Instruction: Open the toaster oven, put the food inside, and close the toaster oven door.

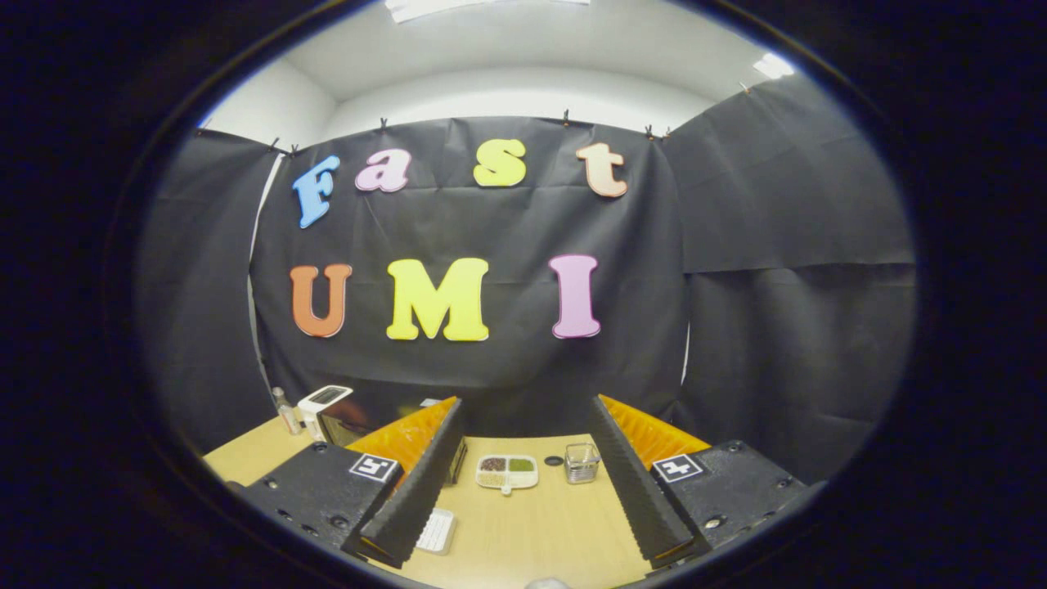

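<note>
Gripper (523, 499) is spread wide open and holding nothing, just hanging over the wooden table (532, 532). Each finger mount carries a square black-and-white marker, no words on them. The toaster oven (348, 425) sits far left, mostly hidden behind the left finger. Between the fingers, further out, there's a white divided dish (507, 472) with food, and a small glass jar (581, 463) just to its right. No readable labels on anything.

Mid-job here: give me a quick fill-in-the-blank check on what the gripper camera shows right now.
1. The gripper has its fingers ____, holding nothing.
2. The divided dish lies on the ____, beyond the fingertips.
3. Beside the dish stands a small clear ____.
4. The toaster oven sits behind the ____ finger.

Missing words: open; table; cup; left
</note>
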Demonstrator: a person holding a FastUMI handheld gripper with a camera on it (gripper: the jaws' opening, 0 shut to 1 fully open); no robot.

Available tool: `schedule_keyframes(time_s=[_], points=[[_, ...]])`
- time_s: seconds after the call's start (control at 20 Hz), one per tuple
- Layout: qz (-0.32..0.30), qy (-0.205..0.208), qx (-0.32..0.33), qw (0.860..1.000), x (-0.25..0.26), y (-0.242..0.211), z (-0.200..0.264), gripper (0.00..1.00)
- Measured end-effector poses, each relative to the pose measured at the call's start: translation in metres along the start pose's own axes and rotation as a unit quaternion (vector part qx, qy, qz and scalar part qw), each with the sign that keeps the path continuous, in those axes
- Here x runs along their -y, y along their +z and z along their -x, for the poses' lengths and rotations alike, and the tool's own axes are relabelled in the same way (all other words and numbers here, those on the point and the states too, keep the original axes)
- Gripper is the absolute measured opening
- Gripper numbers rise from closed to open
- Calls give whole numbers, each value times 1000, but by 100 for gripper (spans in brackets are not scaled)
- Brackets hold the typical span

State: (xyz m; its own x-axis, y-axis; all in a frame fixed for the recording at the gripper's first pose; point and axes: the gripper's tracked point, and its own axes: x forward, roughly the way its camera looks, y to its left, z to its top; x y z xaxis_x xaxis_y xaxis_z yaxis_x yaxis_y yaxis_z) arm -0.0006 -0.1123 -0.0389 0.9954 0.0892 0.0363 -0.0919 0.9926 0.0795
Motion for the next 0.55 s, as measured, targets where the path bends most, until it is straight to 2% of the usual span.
schedule_keyframes(time_s=[0.55], points=[[-7, -5, -15, 1000, 0, -9, 4, 98]])
